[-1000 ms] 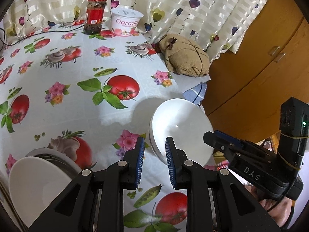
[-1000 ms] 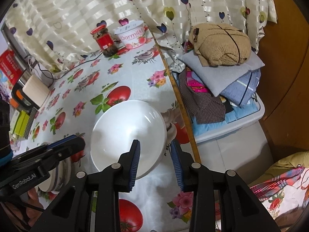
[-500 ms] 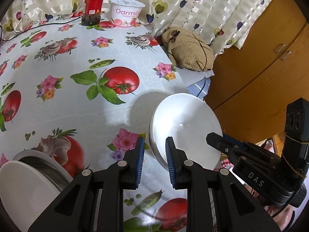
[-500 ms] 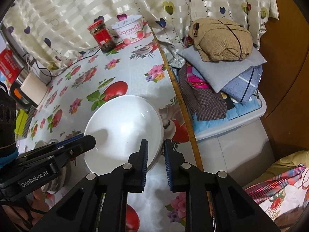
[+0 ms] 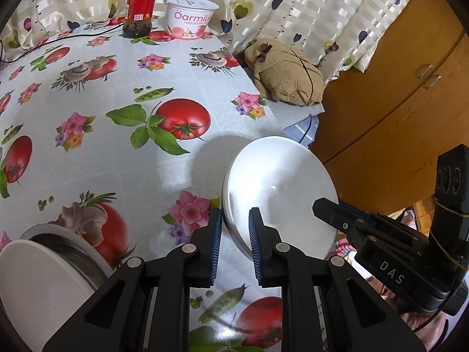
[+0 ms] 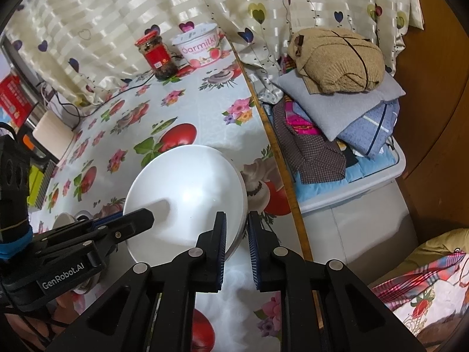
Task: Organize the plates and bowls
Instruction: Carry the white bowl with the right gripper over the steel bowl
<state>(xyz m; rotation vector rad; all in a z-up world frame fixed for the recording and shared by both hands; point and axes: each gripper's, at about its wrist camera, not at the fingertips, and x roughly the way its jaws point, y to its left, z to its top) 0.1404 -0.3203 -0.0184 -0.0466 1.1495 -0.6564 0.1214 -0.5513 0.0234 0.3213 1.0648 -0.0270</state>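
Note:
A white bowl (image 5: pixel 281 187) is held tilted above the flowered tablecloth near the table's right edge; it also shows in the right wrist view (image 6: pixel 187 193). My left gripper (image 5: pixel 233 237) is shut on its left rim. My right gripper (image 6: pixel 236 234) is shut on its right rim. A stack of a white plate (image 5: pixel 38 287) over a metal dish lies at the lower left of the left wrist view.
A red-lidded jar (image 5: pixel 140 3) and a yogurt tub (image 5: pixel 190 17) stand at the table's far edge by the curtain. A pile of folded clothes (image 6: pixel 337 94) in a bin sits right of the table, next to a wooden cabinet (image 5: pixel 395 102).
My right gripper has closed onto the bowl's rim. The bowl has tipped up and lifted off the table between both grippers.

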